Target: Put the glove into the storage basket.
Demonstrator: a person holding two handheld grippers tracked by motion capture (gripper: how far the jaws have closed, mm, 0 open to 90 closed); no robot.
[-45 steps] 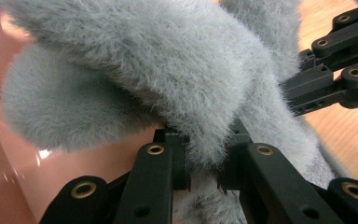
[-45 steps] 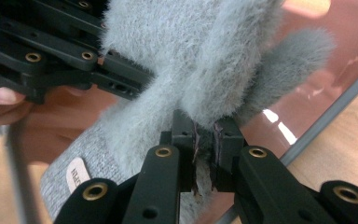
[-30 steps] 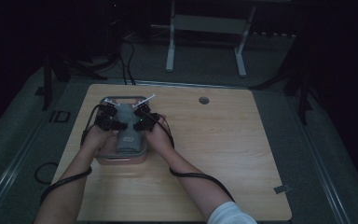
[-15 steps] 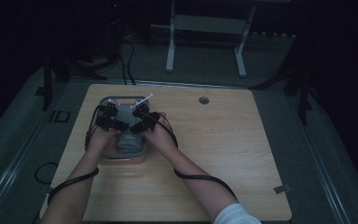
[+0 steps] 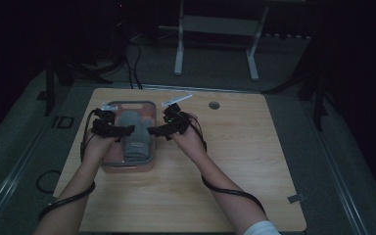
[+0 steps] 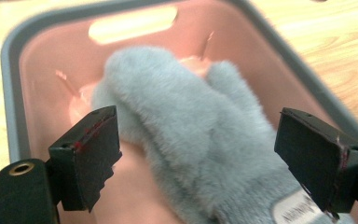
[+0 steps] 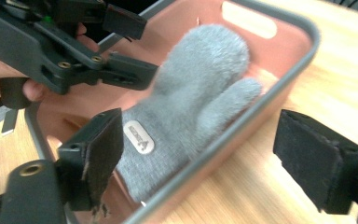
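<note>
A grey fluffy mitten lies flat in a pink tray with a grey rim on the table's left half. My left gripper hovers over the tray's left side and my right gripper over its right rim, jaws pointing toward each other. In the left gripper view the left gripper stands wide above the mitten, clear of the fur. In the right gripper view the right gripper spans the tray rim beside the mitten. Both pairs of jaws have just been opening, gripping nothing.
The wooden table stretches to the right of the tray, with a round grommet hole near its far edge. A metal desk frame and cables stand on the dark floor beyond. Black cables trail from both grippers along the forearms.
A second ago both grippers sat close together over the tray's middle. They have since drawn apart to its sides and risen, jaws opened, leaving the mitten lying free in the tray.
</note>
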